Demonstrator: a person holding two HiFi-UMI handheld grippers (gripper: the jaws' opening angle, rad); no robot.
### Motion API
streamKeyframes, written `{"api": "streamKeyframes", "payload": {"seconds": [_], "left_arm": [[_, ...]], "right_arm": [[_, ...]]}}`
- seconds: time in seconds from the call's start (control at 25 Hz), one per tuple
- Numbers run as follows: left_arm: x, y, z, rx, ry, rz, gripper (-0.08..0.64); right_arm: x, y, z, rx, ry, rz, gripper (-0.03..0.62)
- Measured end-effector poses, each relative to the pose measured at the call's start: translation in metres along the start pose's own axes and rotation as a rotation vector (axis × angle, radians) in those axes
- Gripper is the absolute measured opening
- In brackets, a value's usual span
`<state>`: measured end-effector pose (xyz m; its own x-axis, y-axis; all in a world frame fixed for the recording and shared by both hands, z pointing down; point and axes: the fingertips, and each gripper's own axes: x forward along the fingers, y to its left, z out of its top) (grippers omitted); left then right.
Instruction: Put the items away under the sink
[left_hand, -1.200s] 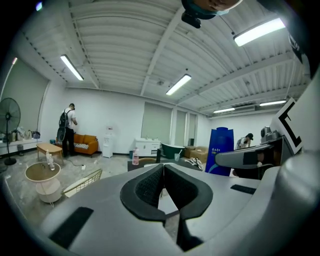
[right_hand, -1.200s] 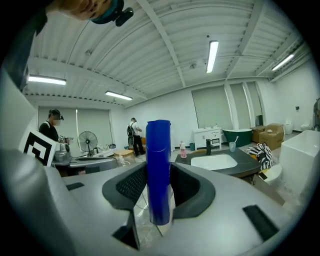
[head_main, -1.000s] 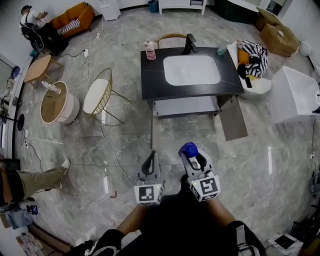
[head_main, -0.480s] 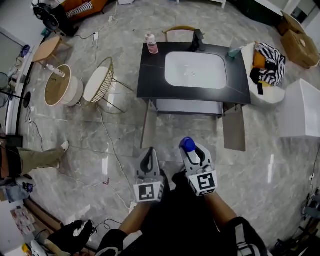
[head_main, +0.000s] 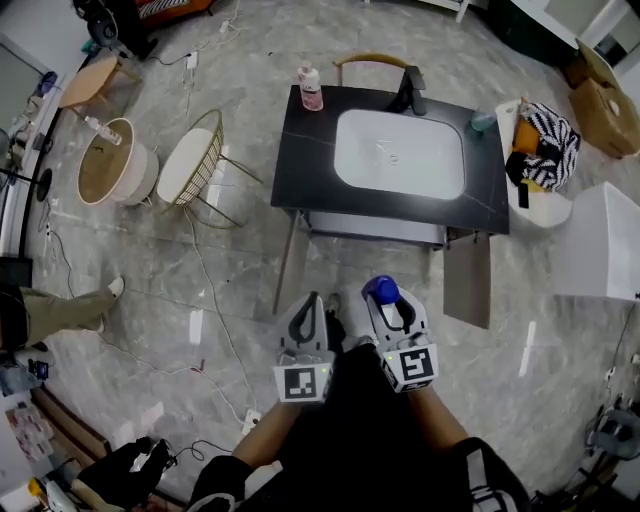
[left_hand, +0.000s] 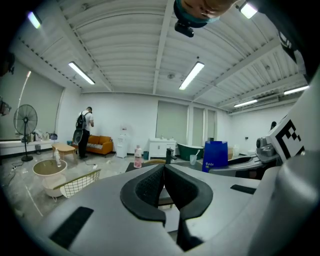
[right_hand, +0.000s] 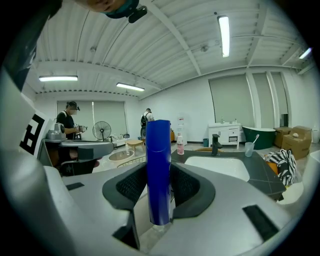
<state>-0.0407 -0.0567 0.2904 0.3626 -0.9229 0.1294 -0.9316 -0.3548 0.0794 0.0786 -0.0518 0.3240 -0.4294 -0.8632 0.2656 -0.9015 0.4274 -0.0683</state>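
Observation:
My right gripper (head_main: 385, 303) is shut on a tall blue bottle (right_hand: 158, 170), which stands upright between the jaws; its blue top (head_main: 380, 291) shows in the head view. My left gripper (head_main: 306, 316) is shut with nothing between its pads (left_hand: 150, 184). Ahead stands the black vanity (head_main: 300, 150) with a white sink basin (head_main: 400, 150) and a black tap (head_main: 407, 92). Both cabinet doors (head_main: 467, 280) under it hang open over the grey cabinet front (head_main: 375, 230). A pink bottle (head_main: 310, 88) and a cup with a toothbrush (head_main: 482, 120) stand on the counter.
A wire-frame round stool (head_main: 190, 168) and a round basket table (head_main: 110, 165) stand left of the vanity, with cables (head_main: 205, 290) across the marble floor. A white seat with striped cloth (head_main: 540, 150) and a white box (head_main: 600, 240) sit to the right. A person's leg (head_main: 60, 310) is at the left.
The vanity has come closer and more centred in the head view as I walk toward it. Both grippers keep their hold and pose.

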Motion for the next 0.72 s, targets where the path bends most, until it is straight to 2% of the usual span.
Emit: {"api": "streamKeyframes", "payload": {"seconds": [0.2, 0.48, 0.72], "left_arm": [[0.031, 0.008, -0.042, -0.042, 0.03, 0.017, 0.017], [0.081, 0.019, -0.133, -0.099, 0.008, 0.025, 0.015], [0.118, 0.035, -0.215, -0.084, 0.007, 0.036, 0.015]], "right_arm": [[0.04, -0.018, -0.032, -0.018, -0.009, 0.03, 0.146], [0.094, -0.05, -0.115, -0.045, -0.024, 0.051, 0.146], [0.128, -0.072, -0.184, -0.036, -0.05, 0.041, 0.146]]}}
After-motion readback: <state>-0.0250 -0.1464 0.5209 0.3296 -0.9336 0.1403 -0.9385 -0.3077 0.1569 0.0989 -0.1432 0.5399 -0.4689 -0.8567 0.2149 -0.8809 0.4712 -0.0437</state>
